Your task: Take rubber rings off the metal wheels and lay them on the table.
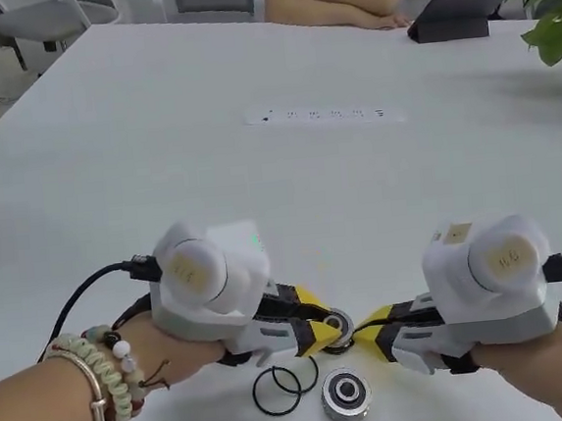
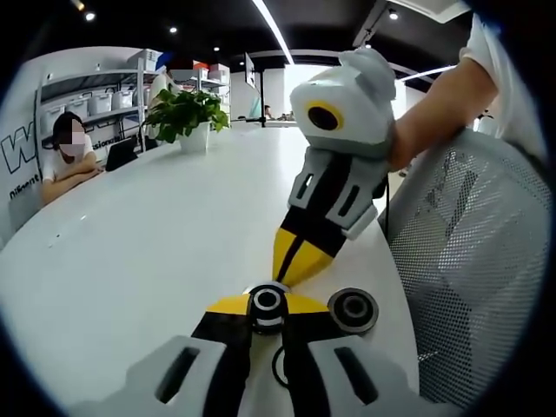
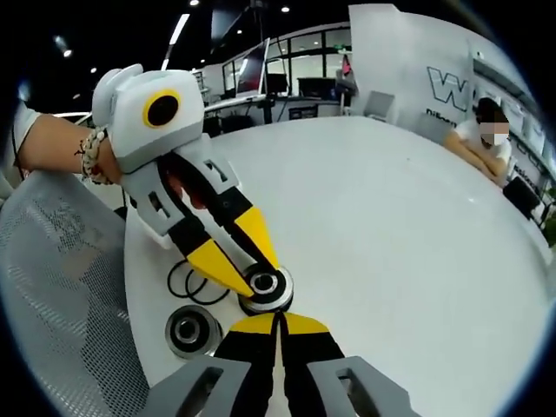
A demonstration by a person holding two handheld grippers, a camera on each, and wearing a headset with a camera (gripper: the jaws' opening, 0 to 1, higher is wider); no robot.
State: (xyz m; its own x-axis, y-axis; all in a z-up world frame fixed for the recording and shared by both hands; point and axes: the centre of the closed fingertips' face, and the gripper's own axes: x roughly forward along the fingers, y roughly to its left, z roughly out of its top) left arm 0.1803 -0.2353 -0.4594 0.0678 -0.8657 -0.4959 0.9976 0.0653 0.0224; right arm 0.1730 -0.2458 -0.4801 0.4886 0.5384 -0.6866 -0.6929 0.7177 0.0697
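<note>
Left tongs (image 1: 322, 323) clamped across a metal wheel (image 2: 267, 301), one yellow tip on each side; right tongs (image 3: 280, 323) tips pressed together, nose against that wheel's rim; whether a ring is nipped between them, cannot tell. Second wheel (image 1: 346, 395) lies flat just behind both tips, toward the person; two thin black rubber rings (image 1: 280, 388), overlapping, beside it under the left tongs. Ahead of the tongs, wide bare white tabletop (image 1: 258, 173), smooth, matte; its near edge runs close behind the loose wheel, mesh chair (image 2: 469, 261) beyond. Wheels: shiny steel discs, dark bore.
</note>
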